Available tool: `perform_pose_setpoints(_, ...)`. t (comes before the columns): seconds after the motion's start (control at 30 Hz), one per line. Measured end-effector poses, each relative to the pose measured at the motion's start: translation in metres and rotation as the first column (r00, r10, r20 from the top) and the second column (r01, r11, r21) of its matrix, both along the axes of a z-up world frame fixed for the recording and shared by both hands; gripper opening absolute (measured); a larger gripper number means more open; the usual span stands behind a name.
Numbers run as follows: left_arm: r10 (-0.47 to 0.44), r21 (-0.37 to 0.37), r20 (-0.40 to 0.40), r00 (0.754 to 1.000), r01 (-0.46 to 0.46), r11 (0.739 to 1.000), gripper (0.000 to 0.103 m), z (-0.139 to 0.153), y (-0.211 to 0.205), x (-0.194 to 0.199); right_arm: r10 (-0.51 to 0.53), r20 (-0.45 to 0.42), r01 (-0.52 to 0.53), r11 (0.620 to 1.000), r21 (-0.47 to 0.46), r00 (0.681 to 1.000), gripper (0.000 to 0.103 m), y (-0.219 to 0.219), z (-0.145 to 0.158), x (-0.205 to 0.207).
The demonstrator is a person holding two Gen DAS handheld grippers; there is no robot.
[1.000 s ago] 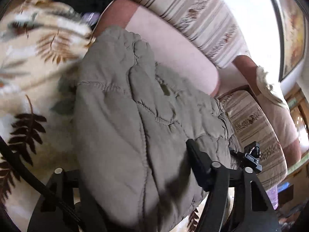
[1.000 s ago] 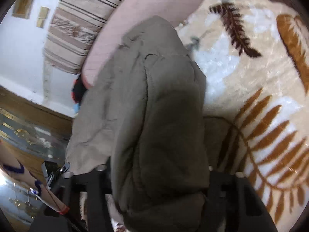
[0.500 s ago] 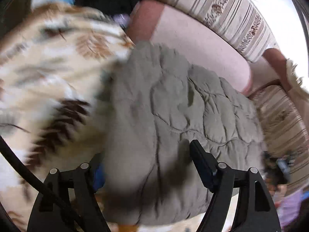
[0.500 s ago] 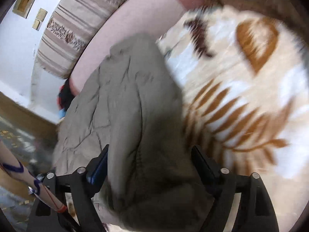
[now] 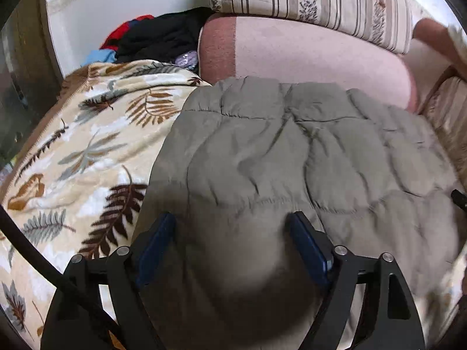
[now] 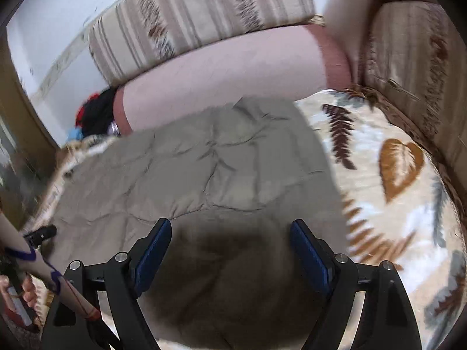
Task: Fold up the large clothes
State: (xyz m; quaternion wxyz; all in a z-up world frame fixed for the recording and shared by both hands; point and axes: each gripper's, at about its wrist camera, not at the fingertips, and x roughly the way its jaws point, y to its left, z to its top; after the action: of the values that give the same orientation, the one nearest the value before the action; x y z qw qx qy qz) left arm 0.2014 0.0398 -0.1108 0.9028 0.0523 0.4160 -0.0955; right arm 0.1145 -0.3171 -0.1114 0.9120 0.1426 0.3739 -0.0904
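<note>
The quilted olive jacket (image 5: 292, 157) lies folded across the centre of both views on the leaf-print blanket (image 5: 87, 145). The left gripper (image 5: 230, 233) has just been opening; its jaws stand wide over the near hem, gripping nothing. The right gripper (image 6: 230, 239) is likewise spread and empty-handed.

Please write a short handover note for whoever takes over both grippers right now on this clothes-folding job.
Left gripper: open, its jaws have just been opening; nothing pinched, the jacket lies under and between them.
Right gripper: open, jaws have just opened too, no cloth gripped.
Grey-green quilted jacket: lies as a flat, roughly rectangular bundle on the leaf-print blanket, its far edge against the pink bolster.
Done: it looks folded and released.
Left: check for loose edges I cannot see; smooth if needed. A dark pile of clothes at the far left corner may come next.
</note>
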Motion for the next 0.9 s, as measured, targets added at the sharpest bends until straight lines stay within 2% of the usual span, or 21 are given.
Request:
perform_pose_setpoints(0.13,0.021,0.000,0.022,1.000,-0.021,1.000,0.091,-0.006,-0.004,0.017,-0.006,-0.024,0.003,0.992,-0.125,1.000,0.088,0.005,-0.017,0.026)
perform_pose_setpoints(0.27,0.037,0.014,0.029,0.999,-0.037,0.999,0.093,-0.008,-0.011,0.030,-0.022,-0.038,0.018,0.995,-0.102,0.999,0.091,-0.008,-0.023,0.046)
perform_pose_setpoints(0.4,0.052,0.013,0.023,0.998,-0.052,0.999,0.093,0.000,-0.009,0.025,-0.051,-0.053,0.047,0.996,-0.071,0.997,0.092,-0.018,-0.024,0.056)
perform_pose_setpoints(0.5,0.053,0.022,0.063,0.997,-0.054,0.998,0.093,0.015,-0.007,0.000,-0.064,-0.036,0.061,0.995,-0.078,0.997,0.092,-0.014,-0.010,0.040)
perform_pose_setpoints(0.6,0.060,0.050,0.138,0.989,-0.068,0.996,0.093,0.034,-0.005,-0.034,-0.053,-0.013,0.052,0.997,-0.064,0.999,0.093,-0.006,0.005,0.017)
perform_pose_setpoints(0.77,0.110,0.045,0.261,0.959,-0.126,0.991,0.094,0.066,0.004,-0.093,-0.011,0.013,0.012,0.998,-0.059,1.000,0.093,0.021,0.024,-0.034)
perform_pose_setpoints(0.8,0.118,0.039,0.268,0.956,-0.134,0.990,0.097,0.069,0.006,-0.099,-0.008,0.013,0.008,0.999,-0.051,1.000,0.093,0.026,0.025,-0.041)
perform_pose_setpoints(0.9,0.136,0.015,0.279,0.951,-0.145,0.989,0.097,0.079,0.008,-0.127,-0.002,-0.003,0.002,1.000,0.001,1.000,0.093,0.042,0.024,-0.068)
